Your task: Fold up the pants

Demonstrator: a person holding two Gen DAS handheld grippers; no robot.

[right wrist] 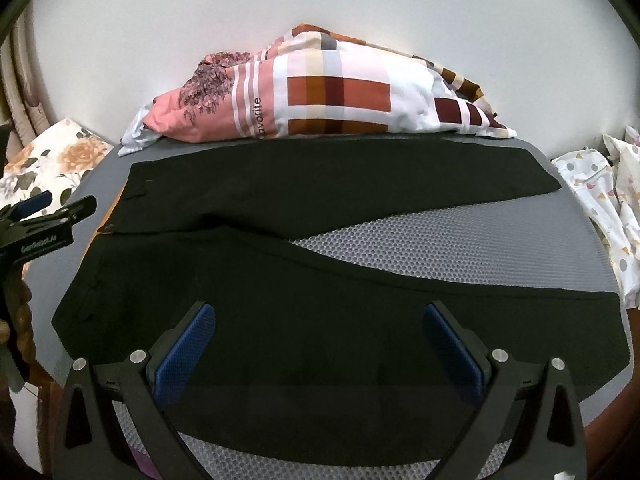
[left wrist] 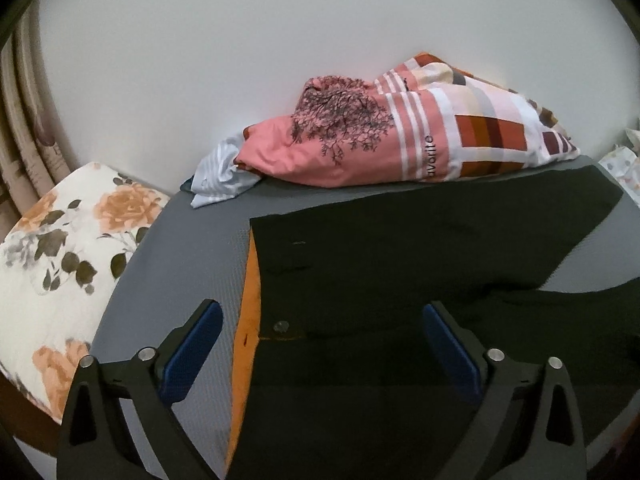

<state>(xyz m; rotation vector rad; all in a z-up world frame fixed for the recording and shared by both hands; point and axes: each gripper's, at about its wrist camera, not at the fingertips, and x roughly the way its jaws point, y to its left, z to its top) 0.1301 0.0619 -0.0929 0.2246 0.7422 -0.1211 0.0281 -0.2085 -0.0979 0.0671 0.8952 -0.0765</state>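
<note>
Pants, pillow lettered "favorite"

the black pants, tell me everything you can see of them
The black pants lie spread flat on the grey textured mat, waistband to the left, the two legs running right and splaying apart so a wedge of mat shows between them. The fabric looks dark, matte and smooth, with few wrinkles. The open waistband shows an orange lining and a metal button. The far leg lies close to the patterned pillow. Neither gripper looks to be gripping them yet.
</note>
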